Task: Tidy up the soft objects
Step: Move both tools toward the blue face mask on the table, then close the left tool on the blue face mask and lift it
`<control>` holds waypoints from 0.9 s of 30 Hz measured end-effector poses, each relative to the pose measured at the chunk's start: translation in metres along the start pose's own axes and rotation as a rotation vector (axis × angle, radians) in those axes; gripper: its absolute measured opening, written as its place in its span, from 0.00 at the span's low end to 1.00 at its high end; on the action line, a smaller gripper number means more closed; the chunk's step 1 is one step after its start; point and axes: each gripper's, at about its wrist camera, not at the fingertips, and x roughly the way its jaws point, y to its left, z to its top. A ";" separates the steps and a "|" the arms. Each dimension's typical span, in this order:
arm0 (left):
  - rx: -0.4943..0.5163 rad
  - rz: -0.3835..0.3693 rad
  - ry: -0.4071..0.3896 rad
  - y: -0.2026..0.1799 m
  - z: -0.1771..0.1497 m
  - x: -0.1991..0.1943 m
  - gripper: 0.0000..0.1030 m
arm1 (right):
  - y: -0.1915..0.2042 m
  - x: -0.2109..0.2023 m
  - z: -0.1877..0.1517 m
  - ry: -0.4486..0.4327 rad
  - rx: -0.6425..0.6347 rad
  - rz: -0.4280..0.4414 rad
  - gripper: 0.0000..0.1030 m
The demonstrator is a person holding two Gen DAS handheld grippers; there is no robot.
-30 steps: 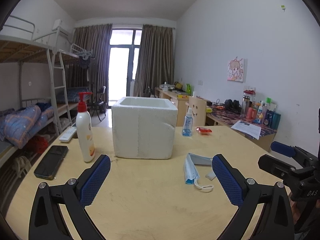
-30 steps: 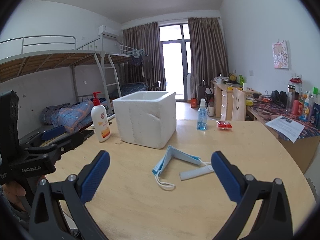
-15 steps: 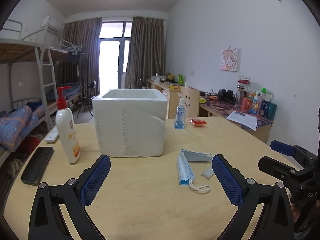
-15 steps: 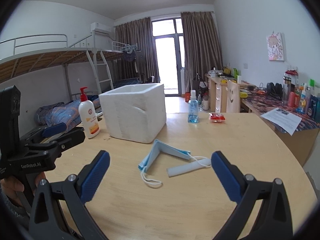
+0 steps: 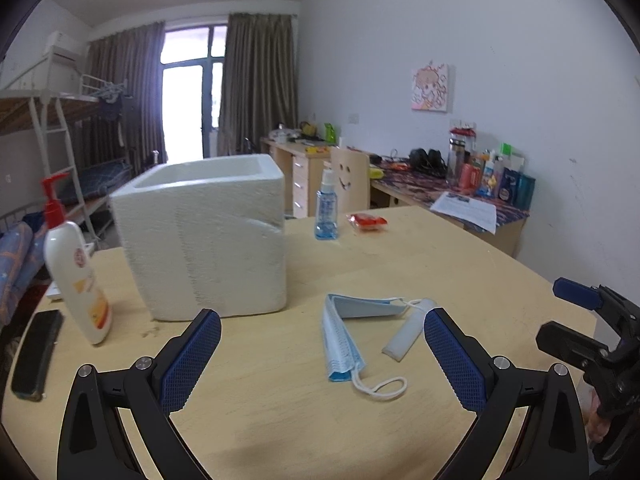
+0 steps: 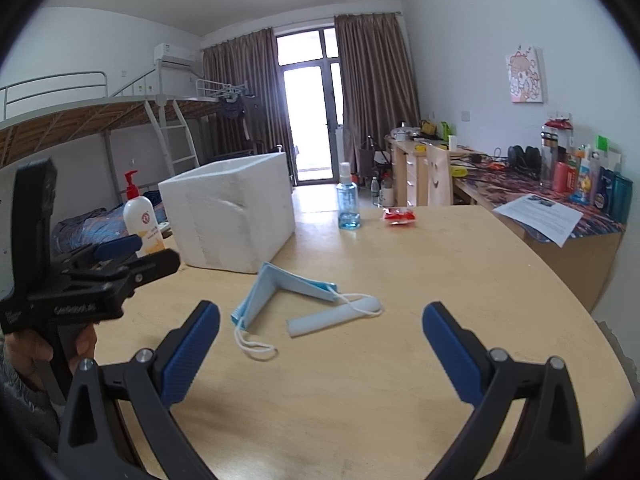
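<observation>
A folded blue face mask (image 5: 344,336) (image 6: 276,288) with white ear loops lies on the wooden table (image 5: 400,264) (image 6: 400,360). A small white foam strip (image 5: 408,334) (image 6: 334,316) lies beside it, under one loop. A white foam box (image 5: 208,232) (image 6: 232,216), open at the top, stands behind them. My left gripper (image 5: 322,360) is open and empty, just short of the mask. My right gripper (image 6: 320,350) is open and empty, just short of the mask and strip.
A lotion pump bottle (image 5: 74,272) (image 6: 142,220) stands left of the box, a black phone (image 5: 36,352) by the table's left edge. A blue spray bottle (image 5: 326,212) (image 6: 347,200) and a red packet (image 5: 366,222) (image 6: 400,216) sit farther back. Desks line the right wall.
Both grippers have moved closer to the mask and turned slightly right; the mask and foam strip now appear larger and nearer. Both stay open. Nothing on the table has moved.
</observation>
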 end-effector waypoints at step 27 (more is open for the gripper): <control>0.029 -0.053 0.267 -0.010 0.002 0.109 0.81 | -0.025 0.033 -0.011 0.087 0.053 0.044 0.99</control>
